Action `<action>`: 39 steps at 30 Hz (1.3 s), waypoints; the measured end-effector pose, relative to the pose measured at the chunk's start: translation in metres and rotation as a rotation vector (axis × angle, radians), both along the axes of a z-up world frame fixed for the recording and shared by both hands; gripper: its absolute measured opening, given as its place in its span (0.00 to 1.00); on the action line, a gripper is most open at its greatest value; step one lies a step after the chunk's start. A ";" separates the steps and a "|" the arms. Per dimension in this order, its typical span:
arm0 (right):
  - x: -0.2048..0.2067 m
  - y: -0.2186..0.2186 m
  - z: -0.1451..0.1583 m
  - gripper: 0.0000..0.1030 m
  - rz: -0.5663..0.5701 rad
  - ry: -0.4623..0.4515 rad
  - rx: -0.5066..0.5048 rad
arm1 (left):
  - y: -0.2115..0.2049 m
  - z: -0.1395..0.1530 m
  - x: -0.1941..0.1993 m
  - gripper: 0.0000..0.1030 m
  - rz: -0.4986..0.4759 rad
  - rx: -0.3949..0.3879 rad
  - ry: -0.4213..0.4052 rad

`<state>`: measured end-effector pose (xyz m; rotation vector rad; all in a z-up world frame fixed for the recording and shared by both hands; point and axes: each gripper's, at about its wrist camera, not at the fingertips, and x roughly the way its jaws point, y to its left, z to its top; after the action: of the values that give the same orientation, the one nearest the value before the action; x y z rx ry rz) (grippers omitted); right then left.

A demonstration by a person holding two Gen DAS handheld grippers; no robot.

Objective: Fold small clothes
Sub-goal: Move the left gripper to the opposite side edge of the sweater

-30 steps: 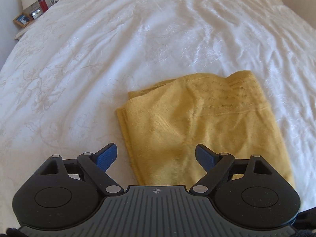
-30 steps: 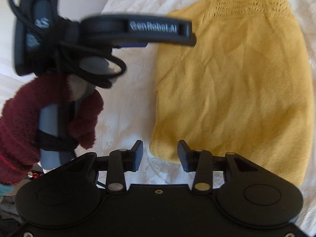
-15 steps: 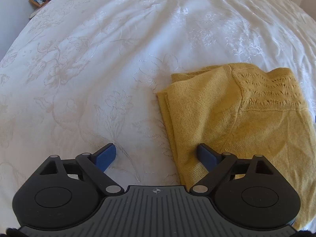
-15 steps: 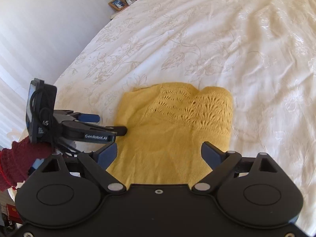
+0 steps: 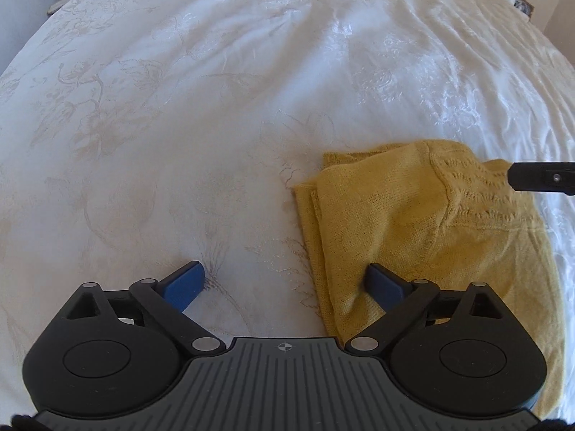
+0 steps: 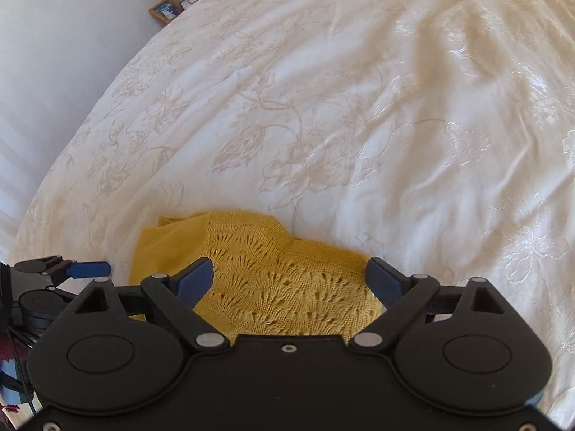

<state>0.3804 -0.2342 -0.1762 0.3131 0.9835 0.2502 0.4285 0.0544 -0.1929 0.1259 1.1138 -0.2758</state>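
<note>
A folded mustard-yellow knit garment [image 5: 424, 230] lies flat on the white bed [image 5: 215, 107]; it also shows in the right wrist view [image 6: 280, 280], lacy knit part up. My left gripper [image 5: 285, 282] is open and empty, low over the garment's left edge: its right finger is over the cloth, its left finger over the bedspread. My right gripper [image 6: 289, 278] is open and empty, just above the lacy end of the garment. The right gripper's tip [image 5: 542, 177] shows at the right edge of the left wrist view; the left gripper [image 6: 72, 271] shows at the left of the right wrist view.
The white embroidered bedspread [image 6: 359, 107] spreads far ahead and to both sides. A bedside shelf with a framed photo [image 6: 165, 9], a lamp and a red item stands at the far corner by the wall. The bed's left edge [image 6: 54, 165] drops off beside the garment.
Both grippers swung over the garment and pulled back to its near end. The right gripper, nearly closed a second ago, has opened wide. The garment lies still.
</note>
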 end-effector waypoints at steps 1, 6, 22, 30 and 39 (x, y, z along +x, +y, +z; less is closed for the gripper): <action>-0.004 -0.004 0.003 0.90 -0.010 -0.009 0.014 | 0.004 0.005 -0.003 0.94 0.013 -0.020 -0.009; -0.034 -0.019 0.007 0.91 -0.030 -0.009 0.048 | 0.026 0.022 -0.037 0.94 0.074 -0.151 0.025; -0.050 -0.032 -0.032 0.95 -0.054 0.112 0.169 | 0.006 -0.023 -0.082 0.95 0.062 -0.274 0.215; -0.018 -0.026 -0.050 1.00 -0.027 0.127 0.270 | -0.015 -0.030 -0.058 0.99 -0.006 -0.355 0.211; 0.006 -0.016 -0.055 1.00 0.021 0.117 0.335 | -0.019 -0.030 -0.064 0.99 -0.031 -0.439 0.228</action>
<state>0.3862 -0.2506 -0.2312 0.6289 1.0606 0.4203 0.3641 0.0350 -0.2227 -0.2849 1.2510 -0.5664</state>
